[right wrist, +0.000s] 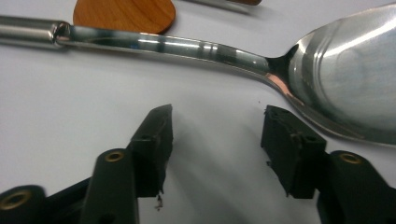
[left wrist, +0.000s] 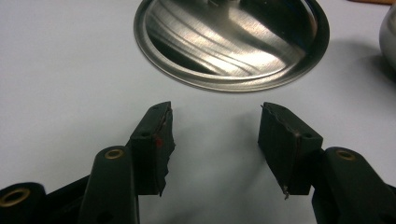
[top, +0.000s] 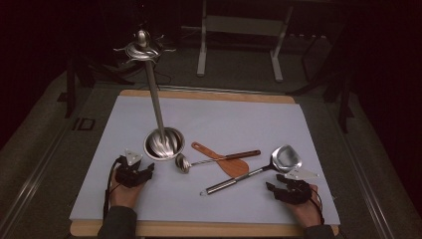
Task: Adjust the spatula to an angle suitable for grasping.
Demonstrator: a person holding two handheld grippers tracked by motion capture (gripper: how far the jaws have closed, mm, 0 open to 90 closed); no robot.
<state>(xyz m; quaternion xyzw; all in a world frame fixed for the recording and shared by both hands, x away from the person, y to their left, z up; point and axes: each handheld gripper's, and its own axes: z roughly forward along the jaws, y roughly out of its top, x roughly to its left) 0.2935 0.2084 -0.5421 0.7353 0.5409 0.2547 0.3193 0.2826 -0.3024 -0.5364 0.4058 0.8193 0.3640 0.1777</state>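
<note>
A steel utensil stand rises from a round base [top: 164,143] [left wrist: 231,42] on the white mat, its pole [top: 155,97] topped by hooks [top: 142,50]. Right of the base lie a small ladle [top: 183,163], a wooden spatula [top: 221,158] [right wrist: 123,15] and a large steel spatula [top: 259,169] [right wrist: 327,70]. My left gripper [top: 149,170] [left wrist: 215,128] rests open on the mat just short of the base, nothing between its jaws. My right gripper [top: 273,186] [right wrist: 215,133] also stands open, empty, just below the steel spatula's neck and blade.
The white mat [top: 249,119] covers a wooden table whose edge [top: 199,229] runs along the front. Beyond the table stands a metal frame [top: 239,30] in a dark room. Bare mat lies at the back and right.
</note>
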